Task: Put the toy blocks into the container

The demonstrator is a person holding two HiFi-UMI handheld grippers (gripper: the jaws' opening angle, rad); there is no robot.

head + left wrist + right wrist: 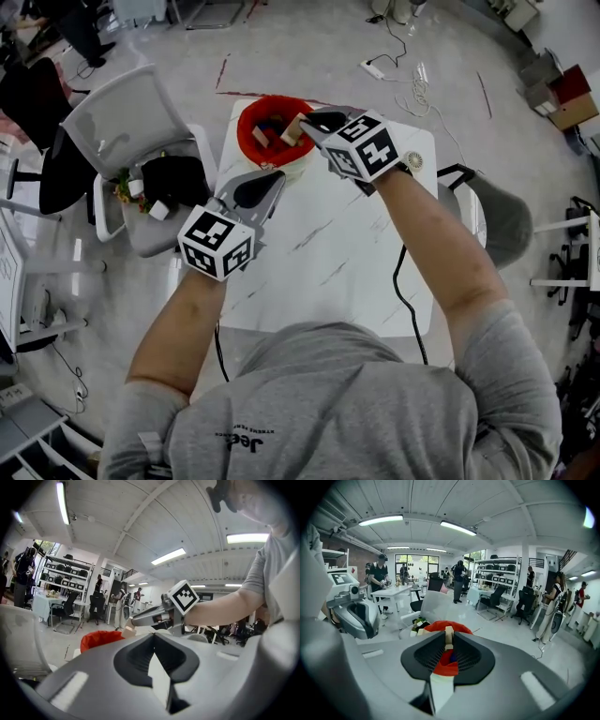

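Right claw [307, 125]: your jaws are clamped on a pale wooden block [294, 129], pinched right at the tips with only a narrow gap between the pads. In the right gripper view the block stands upright between them, its top poking just past the tips.

Red container [251, 141]: directly below and ahead of your right claw. The held block hangs over the rim on the claw's side, above the opening, not touching the red wall as far as the head view shows. At least one more pale block [262, 137] lies inside, beyond the held one. Looking down between the right jaws you see red, plus a small dark piece too small to name.

Left claw [271, 180]: jaws together at the tips, nothing between them. The left gripper view shows only bare white table [356, 244] through the slot behind the tips. This claw hovers over the table with the container just beyond its tips. Your right claw is ahead of it and to its right, well clear.

Both claws point at the container from the near side. A grey chair [122, 122] stands off to the left of the left claw, beside the table, with a dark bag and small oddments on its seat. A black cable [403, 291] trails across the table under your right forearm
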